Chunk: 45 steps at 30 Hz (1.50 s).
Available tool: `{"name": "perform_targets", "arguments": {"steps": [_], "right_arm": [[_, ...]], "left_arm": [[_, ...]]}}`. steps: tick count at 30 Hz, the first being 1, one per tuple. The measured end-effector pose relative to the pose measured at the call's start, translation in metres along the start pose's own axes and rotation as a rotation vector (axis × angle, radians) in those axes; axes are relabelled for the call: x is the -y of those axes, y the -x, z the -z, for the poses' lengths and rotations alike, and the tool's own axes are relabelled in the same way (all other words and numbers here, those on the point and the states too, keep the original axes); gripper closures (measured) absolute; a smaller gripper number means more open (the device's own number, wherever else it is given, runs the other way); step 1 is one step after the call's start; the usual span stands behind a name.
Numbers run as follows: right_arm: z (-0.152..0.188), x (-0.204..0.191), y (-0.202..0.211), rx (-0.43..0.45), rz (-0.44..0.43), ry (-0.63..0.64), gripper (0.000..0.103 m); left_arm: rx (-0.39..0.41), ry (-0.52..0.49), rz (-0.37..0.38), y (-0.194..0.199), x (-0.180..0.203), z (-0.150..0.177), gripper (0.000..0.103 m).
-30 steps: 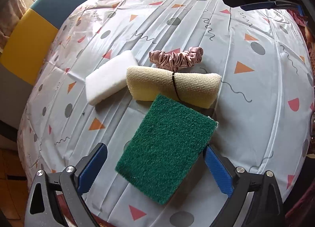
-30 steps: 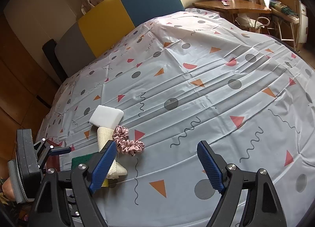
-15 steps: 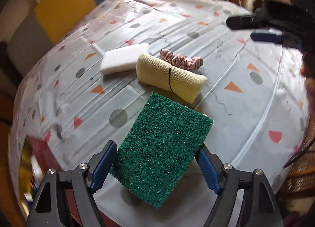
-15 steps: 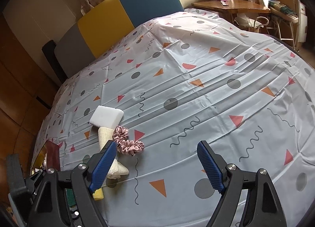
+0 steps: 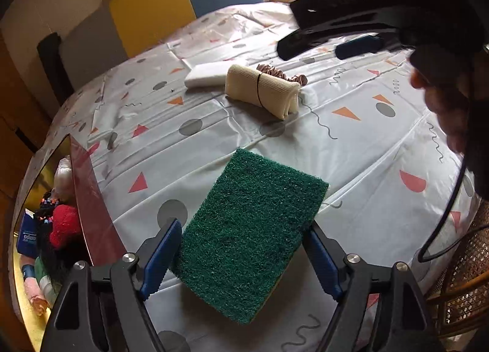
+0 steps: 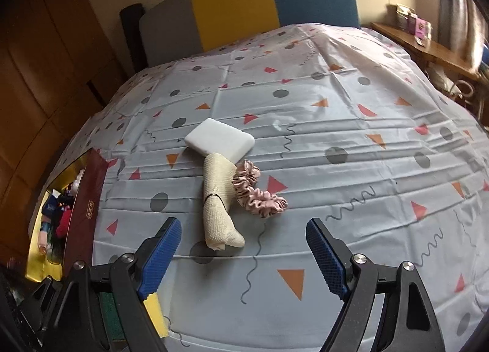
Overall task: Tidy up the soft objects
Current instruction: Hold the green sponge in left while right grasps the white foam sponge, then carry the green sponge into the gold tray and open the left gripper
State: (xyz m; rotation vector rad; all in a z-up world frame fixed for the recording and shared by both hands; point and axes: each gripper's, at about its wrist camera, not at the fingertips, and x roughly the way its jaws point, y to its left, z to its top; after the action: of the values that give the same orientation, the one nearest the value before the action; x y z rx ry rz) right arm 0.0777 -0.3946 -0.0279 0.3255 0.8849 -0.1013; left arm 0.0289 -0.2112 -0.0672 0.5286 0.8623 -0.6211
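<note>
One coarse green scouring sponge (image 5: pixel 253 229), rectangular, yellow-backed, is clamped between blue ribbed pads of left gripper (image 5: pixel 241 254), above patterned plastic sheet (image 5: pixel 366 150). Right gripper (image 6: pixel 244 248) is held apart, empty. Ahead are laid one ribbed cream cloth roll (image 6: pixel 218 199), one smooth white foam block (image 6: pixel 220 139), one pink satin scrunchie (image 6: pixel 256 196).

The patterned tablecloth (image 6: pixel 351 126) carries a white sponge (image 6: pixel 219 140), cream roll (image 6: pixel 218 199) and pink scrunchie (image 6: pixel 256 196).
</note>
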Motion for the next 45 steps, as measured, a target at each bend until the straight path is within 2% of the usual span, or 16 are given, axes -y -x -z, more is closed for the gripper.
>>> {"name": "perform_targets", "arguments": {"steps": [5, 12, 16, 18, 20, 21, 22, 23, 25, 29, 33, 35, 37, 43, 44, 45], "right_arm": [[-0.041, -0.03, -0.027, -0.018, -0.015, 0.19, 0.009], [-0.093, -0.059, -0.106, -0.164, 0.064, 0.432, 0.007], [-0.108, -0.062, -0.143, -0.232, 0.109, 0.518, 0.005], [-0.113, -0.06, -0.159, -0.274, 0.098, 0.526, 0.0], [-0.113, -0.058, -0.174, -0.324, 0.099, 0.521, 0.0], [-0.112, -0.057, -0.18, -0.339, 0.1, 0.519, 0.004], [-0.111, -0.057, -0.183, -0.349, 0.077, 0.511, 0.021], [-0.112, -0.057, -0.182, -0.336, 0.036, 0.488, 0.041], [-0.118, -0.063, -0.176, -0.28, 0.078, 0.481, 0.043], [-0.138, -0.076, -0.145, -0.155, 0.106, 0.458, 0.044], [-0.153, -0.091, -0.087, -0.023, 0.071, 0.411, 0.042], [-0.148, -0.093, -0.059, -0.013, 0.012, 0.383, 0.042], [-0.131, -0.093, -0.036, -0.013, -0.003, 0.378, 0.042], [-0.053, -0.058, -0.012, -0.097, -0.038, 0.317, 0.042], [-0.039, -0.05, -0.011, -0.111, -0.032, 0.298, 0.042], [-0.026, -0.041, -0.009, -0.129, -0.038, 0.272, 0.042]], "left_arm": [[0.046, 0.014, 0.011, 0.0, -0.003, 0.004, 0.022], [0.064, 0.03, 0.031, -0.001, -0.007, 0.005, 0.022], [0.065, 0.058, 0.053, 0.0, -0.012, 0.005, 0.022], [0.063, 0.073, 0.063, -0.001, -0.015, 0.004, 0.022], [0.065, 0.079, 0.069, -0.001, -0.016, 0.004, 0.022], [0.065, 0.086, 0.072, -0.001, -0.017, 0.004, 0.022], [0.066, 0.088, 0.073, -0.001, -0.017, 0.004, 0.022], [0.068, 0.088, 0.072, -0.002, -0.017, 0.004, 0.022], [0.07, 0.092, 0.07, -0.001, -0.017, 0.004, 0.022], [0.075, 0.08, 0.061, -0.001, -0.014, 0.005, 0.022], [0.072, 0.084, 0.06, 0.0, -0.014, 0.004, 0.022], [0.07, 0.088, 0.061, 0.0, -0.016, 0.002, 0.023], [0.064, 0.108, 0.064, 0.003, -0.019, 0.001, 0.023], [0.101, 0.127, 0.058, 0.024, -0.021, -0.001, 0.024], [0.106, 0.127, 0.057, 0.027, -0.021, -0.001, 0.058], [0.098, 0.12, 0.033, 0.03, -0.021, -0.002, 0.066]]}}
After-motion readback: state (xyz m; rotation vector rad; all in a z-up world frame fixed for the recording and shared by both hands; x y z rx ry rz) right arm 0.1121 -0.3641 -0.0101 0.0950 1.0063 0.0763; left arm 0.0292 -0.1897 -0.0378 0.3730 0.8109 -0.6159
